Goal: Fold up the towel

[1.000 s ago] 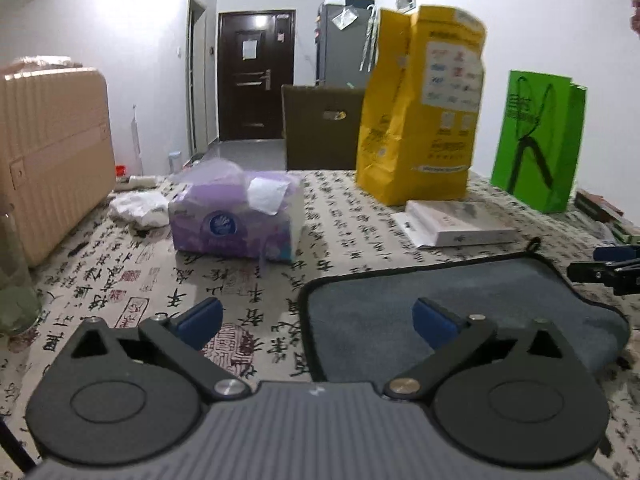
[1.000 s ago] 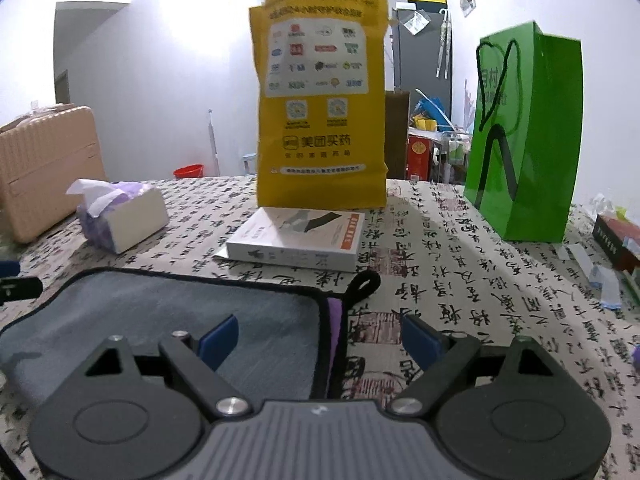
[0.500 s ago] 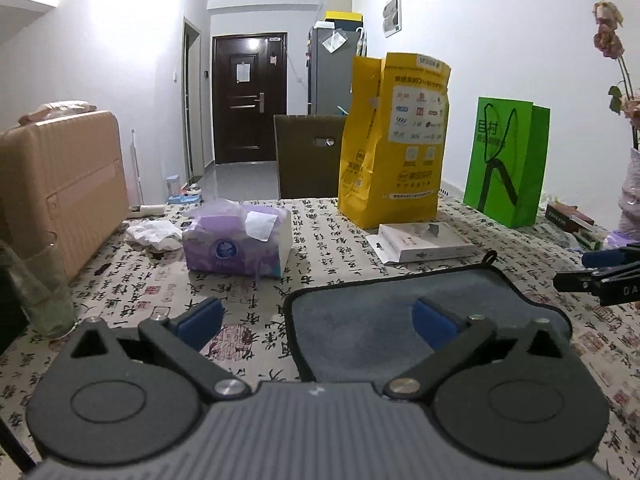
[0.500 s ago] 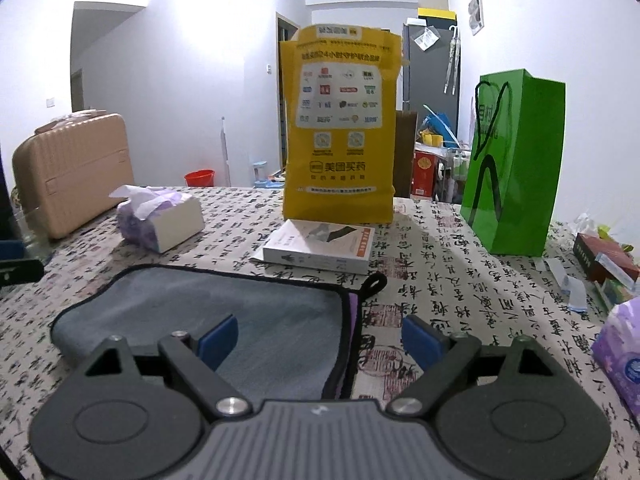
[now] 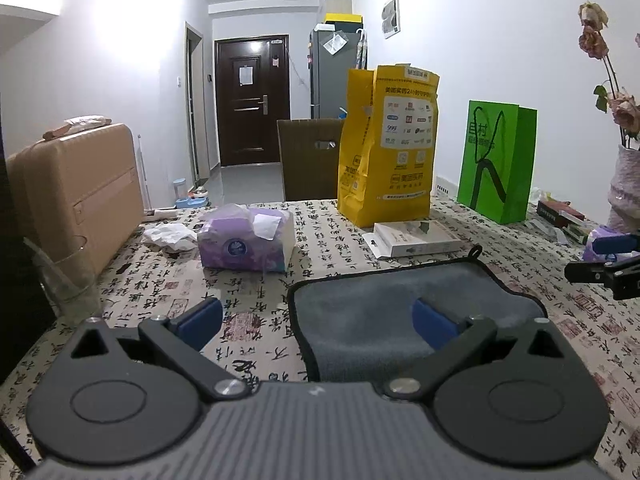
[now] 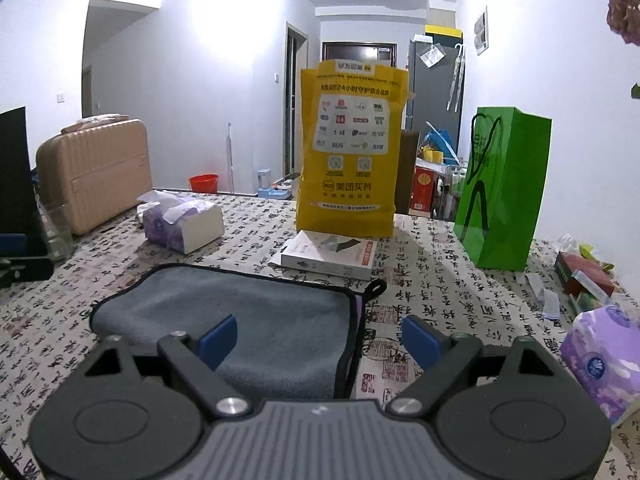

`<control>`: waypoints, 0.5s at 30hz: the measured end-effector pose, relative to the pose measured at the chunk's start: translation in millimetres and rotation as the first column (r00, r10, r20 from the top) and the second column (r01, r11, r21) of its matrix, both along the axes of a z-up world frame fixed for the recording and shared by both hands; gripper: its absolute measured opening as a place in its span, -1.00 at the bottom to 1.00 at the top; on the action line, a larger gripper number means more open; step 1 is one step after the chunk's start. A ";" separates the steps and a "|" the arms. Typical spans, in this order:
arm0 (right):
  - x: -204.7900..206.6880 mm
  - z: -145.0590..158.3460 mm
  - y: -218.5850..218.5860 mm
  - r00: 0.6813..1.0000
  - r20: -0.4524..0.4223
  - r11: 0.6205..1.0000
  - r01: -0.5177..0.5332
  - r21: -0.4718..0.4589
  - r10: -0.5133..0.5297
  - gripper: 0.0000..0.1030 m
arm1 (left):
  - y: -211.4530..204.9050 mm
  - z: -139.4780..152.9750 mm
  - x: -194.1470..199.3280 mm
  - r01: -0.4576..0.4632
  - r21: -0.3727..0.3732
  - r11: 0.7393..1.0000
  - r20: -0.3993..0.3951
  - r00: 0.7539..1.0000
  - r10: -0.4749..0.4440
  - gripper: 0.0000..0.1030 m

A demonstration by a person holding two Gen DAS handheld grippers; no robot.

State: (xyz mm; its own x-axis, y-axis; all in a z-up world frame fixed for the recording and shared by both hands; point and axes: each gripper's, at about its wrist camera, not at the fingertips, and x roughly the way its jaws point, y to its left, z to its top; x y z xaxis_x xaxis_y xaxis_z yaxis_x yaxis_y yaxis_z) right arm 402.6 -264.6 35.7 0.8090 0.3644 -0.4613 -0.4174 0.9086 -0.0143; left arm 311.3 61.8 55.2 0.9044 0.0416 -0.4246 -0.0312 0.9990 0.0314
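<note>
A grey towel [image 5: 384, 300] with black edging lies folded flat on the patterned tablecloth; it also shows in the right wrist view [image 6: 256, 316]. My left gripper [image 5: 318, 320] is open and empty above the towel's left near edge. My right gripper [image 6: 320, 338] is open and empty above the towel's right near edge, where a purple underside and a black hanging loop [image 6: 376, 288] show. The right gripper's tips show at the right edge of the left wrist view [image 5: 604, 260].
A purple tissue box [image 5: 246, 244], a white flat box [image 5: 416, 238], a yellow paper bag [image 5: 386, 148] and a green bag [image 5: 496, 160] stand beyond the towel. A beige suitcase [image 5: 76, 188] and a glass [image 5: 66, 276] are left. Another tissue pack [image 6: 600, 364] lies right.
Both grippers have risen and pulled back from the towel, so more of the table and room shows. The towel lies still. Both stay open.
</note>
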 end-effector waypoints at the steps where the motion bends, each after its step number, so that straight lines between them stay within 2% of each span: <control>1: -3.8 1.6 -0.5 1.000 0.002 1.000 -0.001 0.001 0.001 0.74 | -0.1 1.8 -3.9 0.000 0.000 1.000 0.006 1.000 0.000 1.00; 15: -55.5 22.4 -7.0 0.999 0.039 1.000 -0.008 -0.005 0.008 0.74 | -9.2 23.4 -53.1 0.012 0.009 1.000 0.056 0.998 -0.013 1.00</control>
